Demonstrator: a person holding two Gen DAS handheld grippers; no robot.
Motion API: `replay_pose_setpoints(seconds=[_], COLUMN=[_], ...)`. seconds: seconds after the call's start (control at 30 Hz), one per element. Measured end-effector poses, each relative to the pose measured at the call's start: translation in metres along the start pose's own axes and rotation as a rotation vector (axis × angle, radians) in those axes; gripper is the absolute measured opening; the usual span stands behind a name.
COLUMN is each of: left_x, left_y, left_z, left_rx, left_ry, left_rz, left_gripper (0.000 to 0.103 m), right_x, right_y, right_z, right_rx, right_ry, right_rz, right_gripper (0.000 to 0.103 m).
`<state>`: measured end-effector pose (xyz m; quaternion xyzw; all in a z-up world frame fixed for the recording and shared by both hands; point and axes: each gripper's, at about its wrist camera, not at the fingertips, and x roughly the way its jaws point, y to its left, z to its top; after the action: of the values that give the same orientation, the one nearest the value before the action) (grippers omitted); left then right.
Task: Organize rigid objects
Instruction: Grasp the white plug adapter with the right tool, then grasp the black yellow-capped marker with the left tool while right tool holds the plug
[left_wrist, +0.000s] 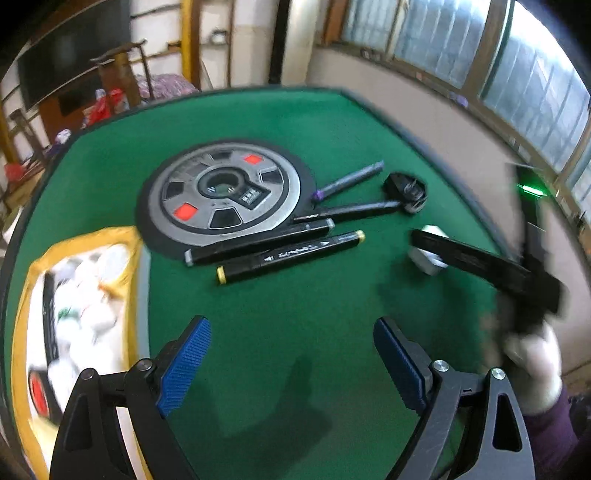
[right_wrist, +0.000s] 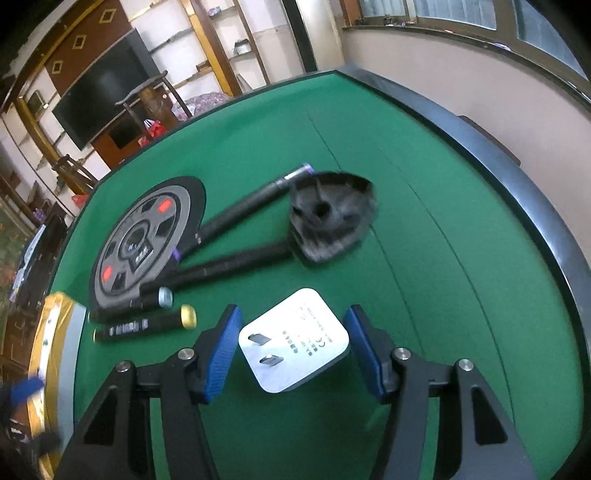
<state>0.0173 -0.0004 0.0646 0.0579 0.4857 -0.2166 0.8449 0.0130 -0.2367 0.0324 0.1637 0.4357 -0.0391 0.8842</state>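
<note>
A white plug adapter (right_wrist: 293, 341) lies on the green table between the open fingers of my right gripper (right_wrist: 293, 349), prongs up; neither pad touches it. It also shows in the left wrist view (left_wrist: 428, 254), partly behind the right gripper's finger. Several black markers lie by the table's centre disc: one with yellow caps (left_wrist: 291, 255) (right_wrist: 144, 325), one with grey caps (left_wrist: 258, 242), one with a purple band (left_wrist: 349, 181) (right_wrist: 243, 212). A black round object (left_wrist: 406, 190) (right_wrist: 330, 218) sits beyond them. My left gripper (left_wrist: 291, 363) is open and empty over bare felt.
A grey disc with red squares (left_wrist: 225, 192) (right_wrist: 142, 243) is set in the table's centre. A yellow box of white items (left_wrist: 79, 310) stands at the left. The table's dark rim (right_wrist: 517, 177) runs along the right, near the wall.
</note>
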Motion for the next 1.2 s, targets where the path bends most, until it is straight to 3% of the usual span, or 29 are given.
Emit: replay_pose_setpoints(seconds=[0.17, 0.3, 0.4, 0.47, 0.57, 0.7, 0.83, 0.9, 0.93, 1.07, 1.2], left_x=[0.042, 0.076, 0.07, 0.062, 0.052, 0.057, 0.064, 0.061, 0.058, 0.042, 0.013], left_y=[-0.001, 0.003, -0.009, -0.018, -0.027, -0.038, -0.044, -0.049, -0.05, -0.038, -0.017], left_z=[0.029, 0.034, 0.02, 0.011, -0.002, -0.001, 0.007, 0.004, 0.002, -0.008, -0.026], left_rx=[0.102, 0.051, 0.097, 0.127, 0.13, 0.17, 0.151, 0.148, 0.14, 0.026, -0.084], left_ry=[0.01, 0.101, 0.086, 0.097, 0.122, 0.083, 0.039, 0.02, 0.021, -0.011, -0.071], left_rz=[0.043, 0.037, 0.048, 0.009, -0.037, 0.031, 0.032, 0.023, 0.011, -0.067, -0.127], left_gripper=[0.092, 0.089, 0.071, 0.046, 0.042, 0.042, 0.04, 0.016, 0.014, 0.014, 0.014], right_x=[-0.015, -0.014, -0.014, -0.015, -0.014, -0.014, -0.014, -0.014, -0.014, -0.013, -0.012], right_y=[-0.021, -0.018, -0.015, -0.018, -0.023, -0.023, -0.022, -0.021, -0.019, -0.011, -0.004], right_z=[-0.02, -0.02, -0.022, -0.021, -0.018, -0.019, -0.018, -0.018, -0.018, -0.018, -0.019], right_rx=[0.052, 0.034, 0.024, 0.037, 0.067, 0.068, 0.061, 0.058, 0.052, 0.012, -0.025], right_ry=[-0.046, -0.052, -0.053, -0.052, -0.049, -0.048, -0.05, -0.049, -0.049, -0.051, -0.054], right_rz=[0.097, 0.089, 0.081, 0.094, 0.123, 0.122, 0.12, 0.129, 0.136, 0.137, 0.111], right_gripper=[0.058, 0.058, 0.058, 0.058, 0.058, 0.058, 0.059, 0.065, 0.066, 0.077, 0.079])
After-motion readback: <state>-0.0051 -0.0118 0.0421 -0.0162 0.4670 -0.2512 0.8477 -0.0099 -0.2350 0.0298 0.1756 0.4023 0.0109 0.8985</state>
